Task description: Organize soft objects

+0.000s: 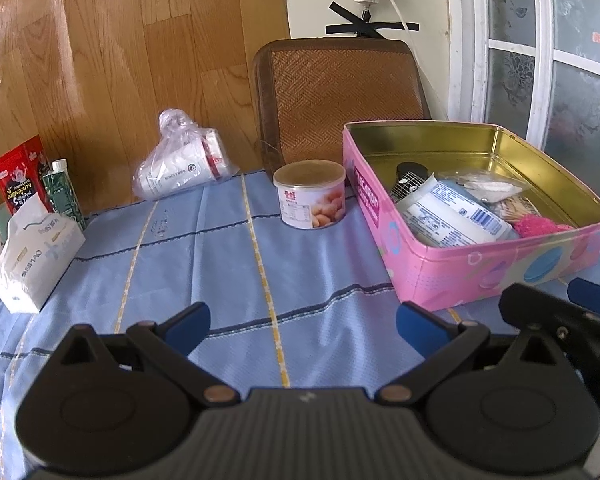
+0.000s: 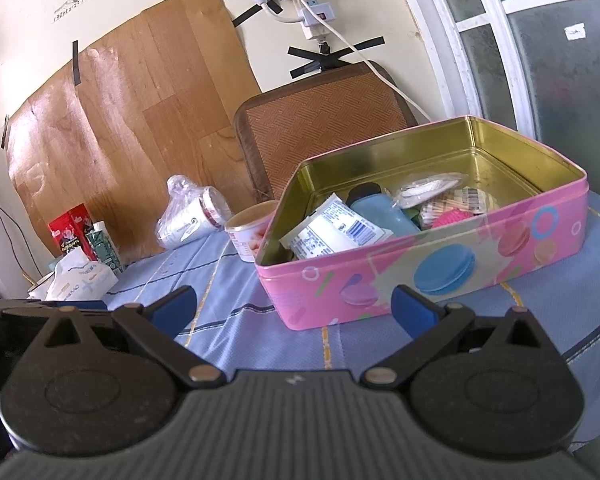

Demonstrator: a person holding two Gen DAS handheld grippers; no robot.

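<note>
Hovering low over the tablecloth [image 1: 236,264], the left gripper [image 1: 302,322] and right gripper [image 2: 294,306] are shown with jaws spread and nothing held. Soft items already lie in the pink tin [image 2: 440,264], ahead of the right jaws. A tissue pack [image 1: 32,252], left of the left jaws, is judged the next pickup, calling for a gentle squeeze.

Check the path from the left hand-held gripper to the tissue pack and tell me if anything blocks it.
Nothing visible blocks it. The left hand-held gripper is open over bare tablecloth, and the tissue pack sits ahead to its left with only cloth between them.
</note>
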